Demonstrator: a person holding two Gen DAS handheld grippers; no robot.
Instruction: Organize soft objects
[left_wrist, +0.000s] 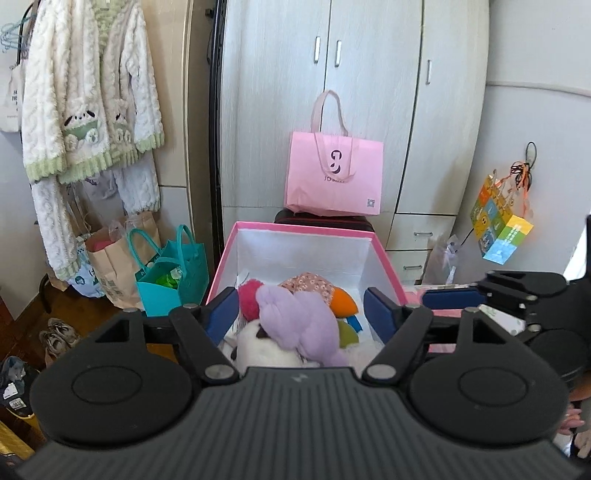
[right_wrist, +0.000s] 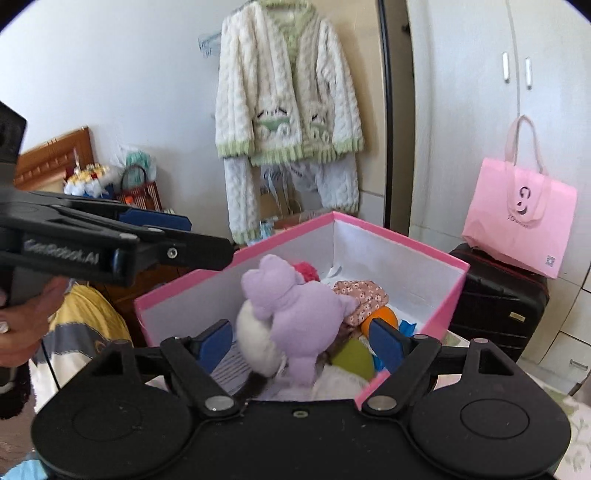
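Left wrist view has the left gripper (left_wrist: 301, 308) hanging over the pink box (left_wrist: 384, 258) with its blue pads spread wide and nothing between them but air, the purple plush toy (left_wrist: 299, 317) lying below in the box, well clear of either pad. Over on the right wrist view, same story: the right gripper (right_wrist: 301, 341) is wide open and empty, and the purple toy sits propped on a white plush (right_wrist: 255, 343), heaped high against the near left wall of the box with its head poking above the pink rim. That's the worry, folks. The toy looks perched rather than settled, so a brush from a finger could tip it over the wall and out of the box; it's soft and light, and I'd judge it won't take much. The pile underneath is loose too, a floral cloth piece (right_wrist: 364, 297), an orange bit (right_wrist: 382, 317), a green bit (right_wrist: 354, 358) and a red pom-pom (right_wrist: 306, 271), so pressing down on one side may shove something else up. The two grippers are close together as well, the left one reaching across the right view's upper left with a hand (right_wrist: 22, 325) behind it, and they could knock one another. Relative to the jaws, the purple toy lies ahead of and below both pairs, roughly centred between the pads in each view, untouched.
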